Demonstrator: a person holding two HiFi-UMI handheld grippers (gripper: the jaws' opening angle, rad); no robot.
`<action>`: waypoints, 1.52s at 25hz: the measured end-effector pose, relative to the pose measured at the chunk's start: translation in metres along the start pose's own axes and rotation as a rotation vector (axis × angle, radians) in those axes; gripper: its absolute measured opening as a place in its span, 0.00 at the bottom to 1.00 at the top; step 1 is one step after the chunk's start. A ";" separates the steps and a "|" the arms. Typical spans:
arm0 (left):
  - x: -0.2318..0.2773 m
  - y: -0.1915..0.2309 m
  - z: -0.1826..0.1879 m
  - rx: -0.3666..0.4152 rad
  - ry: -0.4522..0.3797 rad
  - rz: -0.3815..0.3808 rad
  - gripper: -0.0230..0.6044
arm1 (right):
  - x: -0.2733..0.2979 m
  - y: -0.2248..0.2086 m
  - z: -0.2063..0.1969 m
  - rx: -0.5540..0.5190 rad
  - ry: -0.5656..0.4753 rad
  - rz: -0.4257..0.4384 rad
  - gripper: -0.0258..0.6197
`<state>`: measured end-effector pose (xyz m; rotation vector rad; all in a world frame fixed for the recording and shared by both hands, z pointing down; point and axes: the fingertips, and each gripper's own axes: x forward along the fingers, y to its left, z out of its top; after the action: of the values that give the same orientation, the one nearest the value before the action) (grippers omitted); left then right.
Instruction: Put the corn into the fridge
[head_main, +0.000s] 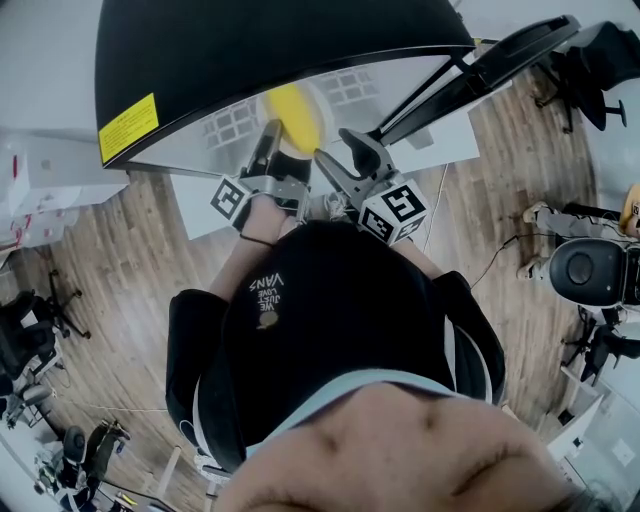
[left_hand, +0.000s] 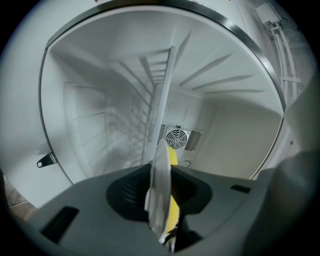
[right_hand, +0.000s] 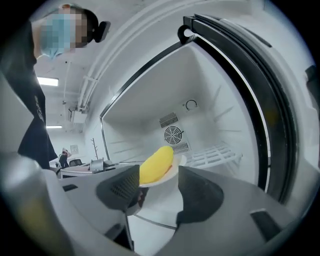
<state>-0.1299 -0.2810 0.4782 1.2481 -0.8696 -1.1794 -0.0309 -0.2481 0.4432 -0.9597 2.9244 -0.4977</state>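
A yellow corn cob (head_main: 292, 112) lies on a small white plate at the mouth of the open fridge (head_main: 250, 50). My left gripper (head_main: 273, 142) is shut on that plate. In the left gripper view the plate (left_hand: 161, 150) stands edge-on between the jaws of the left gripper (left_hand: 162, 200), with the corn (left_hand: 172, 157) showing just behind it. My right gripper (head_main: 345, 160) is beside it, open and holding nothing. From the right gripper view the corn (right_hand: 156, 164) and the plate (right_hand: 176, 165) sit ahead of the open right gripper (right_hand: 157, 192), untouched by its pads.
The fridge interior is white, with a round fan grille (left_hand: 176, 137) on its back wall and a wire shelf (right_hand: 215, 154). Its door (head_main: 490, 65) stands open to the right. Office chairs (head_main: 590, 270) and wood floor surround the person.
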 end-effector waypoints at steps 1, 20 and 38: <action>0.000 0.000 0.000 0.000 0.003 -0.002 0.20 | 0.000 0.002 -0.003 -0.017 0.008 0.001 0.40; 0.002 0.003 -0.002 0.007 0.049 -0.003 0.20 | 0.003 0.016 -0.022 -0.299 0.065 -0.102 0.40; 0.002 -0.006 -0.004 0.029 0.089 -0.066 0.24 | 0.019 0.003 -0.018 -0.246 0.071 -0.108 0.40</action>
<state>-0.1266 -0.2811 0.4714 1.3516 -0.7870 -1.1581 -0.0505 -0.2517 0.4605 -1.1526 3.0619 -0.1797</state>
